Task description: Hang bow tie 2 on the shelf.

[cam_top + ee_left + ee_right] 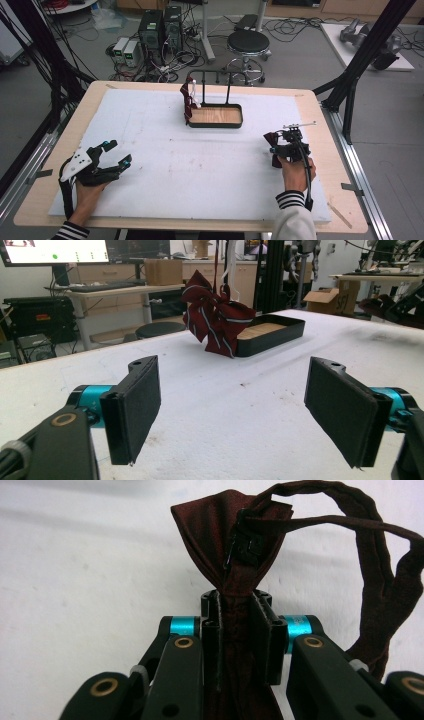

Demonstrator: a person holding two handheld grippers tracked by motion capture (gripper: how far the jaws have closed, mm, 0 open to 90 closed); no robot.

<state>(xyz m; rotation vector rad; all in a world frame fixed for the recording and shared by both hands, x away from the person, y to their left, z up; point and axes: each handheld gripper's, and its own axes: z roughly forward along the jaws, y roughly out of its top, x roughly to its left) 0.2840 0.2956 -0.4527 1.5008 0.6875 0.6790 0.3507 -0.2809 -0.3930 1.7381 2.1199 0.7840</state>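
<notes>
Right gripper [235, 630] clamps dark bow tie [235, 535] | left gripper [232, 412] wide, empty | striped bow [215, 320] beside tray [280, 332]

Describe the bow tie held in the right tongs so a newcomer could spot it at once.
On the white mat, look near its right edge, where the right tongs are shut on a plain dark-red bow tie. The striped bow tie hangs from the rack over the tray.

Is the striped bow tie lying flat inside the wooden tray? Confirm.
No, the striped bow tie hangs from the rack above the tray, at its end.
</notes>
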